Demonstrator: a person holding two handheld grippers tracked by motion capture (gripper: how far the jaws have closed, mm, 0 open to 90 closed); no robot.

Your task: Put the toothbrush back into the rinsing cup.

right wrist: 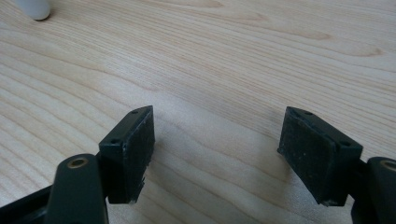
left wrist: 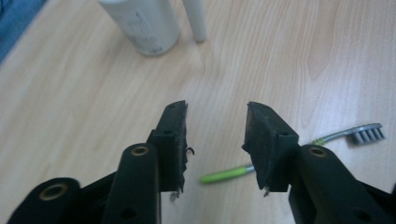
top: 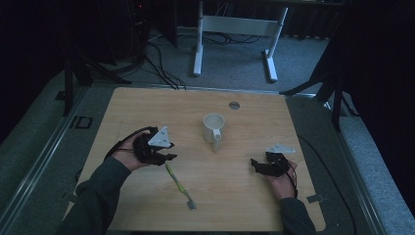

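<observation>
A toothbrush with a green handle lies flat on the wooden worktop, well in front of the white cup and to the cup's left as the high view shows it. Its bristle head points toward the person's edge of the worktop; the handle end points back toward the left hand-held gripper, which sits just beside that end. In the left gripper view the toothbrush runs across behind the jaws, partly hidden by one of them, and the left hand-held gripper is spread apart with nothing between its pads. The right hand-held gripper rests on the far side of the cup, well apart from the toothbrush; the right gripper view shows the right hand-held gripper gaping wide over bare wood.

The toothbrush looks light, thin and stiff, with a smooth plastic handle that may slip or roll. Lying so low, it leaves little to catch. The green handle near its middle seems the best place to pinch, with the pads across its width and close to the worktop, away from the soft bristles.
</observation>
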